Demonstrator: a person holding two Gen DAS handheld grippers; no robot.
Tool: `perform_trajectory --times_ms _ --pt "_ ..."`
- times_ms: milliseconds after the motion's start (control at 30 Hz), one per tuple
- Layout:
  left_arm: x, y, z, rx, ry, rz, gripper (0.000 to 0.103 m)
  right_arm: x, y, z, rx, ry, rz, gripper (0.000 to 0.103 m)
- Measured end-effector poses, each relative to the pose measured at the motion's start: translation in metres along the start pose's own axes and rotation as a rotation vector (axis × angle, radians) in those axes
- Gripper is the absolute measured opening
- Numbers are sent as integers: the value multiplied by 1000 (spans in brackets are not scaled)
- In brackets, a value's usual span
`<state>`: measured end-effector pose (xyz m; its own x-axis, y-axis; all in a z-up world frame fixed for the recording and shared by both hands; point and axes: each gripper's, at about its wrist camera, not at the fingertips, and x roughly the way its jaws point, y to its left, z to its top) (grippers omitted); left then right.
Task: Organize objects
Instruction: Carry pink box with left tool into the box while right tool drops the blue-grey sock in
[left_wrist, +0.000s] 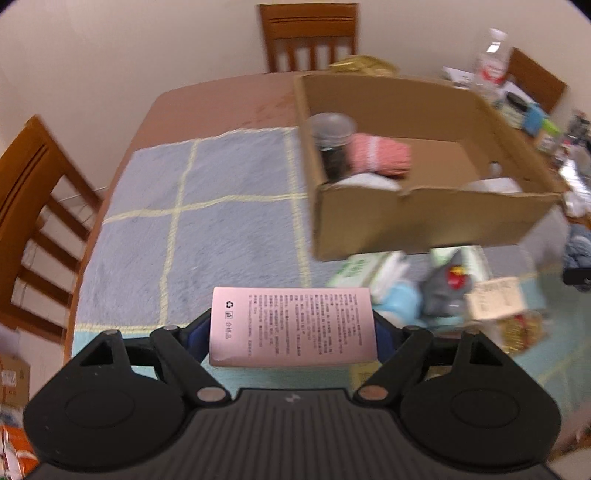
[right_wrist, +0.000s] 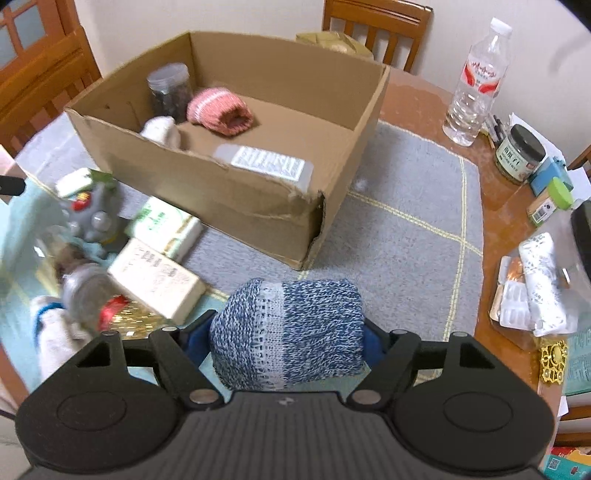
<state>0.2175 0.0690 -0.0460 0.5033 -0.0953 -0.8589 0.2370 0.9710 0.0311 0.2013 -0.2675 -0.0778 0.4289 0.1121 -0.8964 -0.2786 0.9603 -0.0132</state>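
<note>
My left gripper (left_wrist: 293, 334) is shut on a pink printed box (left_wrist: 291, 326), held above the grey checked mat (left_wrist: 229, 221). My right gripper (right_wrist: 288, 341) is shut on a blue-and-white knitted roll (right_wrist: 288, 332), lifted over the mat (right_wrist: 406, 236). An open cardboard box (right_wrist: 236, 199) stands ahead; the same cardboard box (left_wrist: 424, 225) appears to the upper right in the left wrist view. Inside it are a dark jar (right_wrist: 170, 90), a pink knitted roll (right_wrist: 219, 109), a white cloth item (right_wrist: 160, 131) and a flat white printed pack (right_wrist: 267, 162).
Loose items lie left of the box: a grey toy (right_wrist: 92, 214), a green-white pack (right_wrist: 166, 225), a cream box (right_wrist: 159, 280), a lying jar (right_wrist: 83, 291). A water bottle (right_wrist: 476, 81), a lidded jar (right_wrist: 521, 153) and blister packs (right_wrist: 535, 291) crowd the table's right. Wooden chairs (left_wrist: 37, 229) surround it.
</note>
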Motion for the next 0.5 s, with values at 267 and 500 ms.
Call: perform_trajectory --times_ms 267,500 --pt "-30 -30 33 100 -13 -99 82 -42 8 11 4 -30 43 81" --pt "-40 -62 71 186 -96 -166 82 -73 14 33 -12 -111 53 81"
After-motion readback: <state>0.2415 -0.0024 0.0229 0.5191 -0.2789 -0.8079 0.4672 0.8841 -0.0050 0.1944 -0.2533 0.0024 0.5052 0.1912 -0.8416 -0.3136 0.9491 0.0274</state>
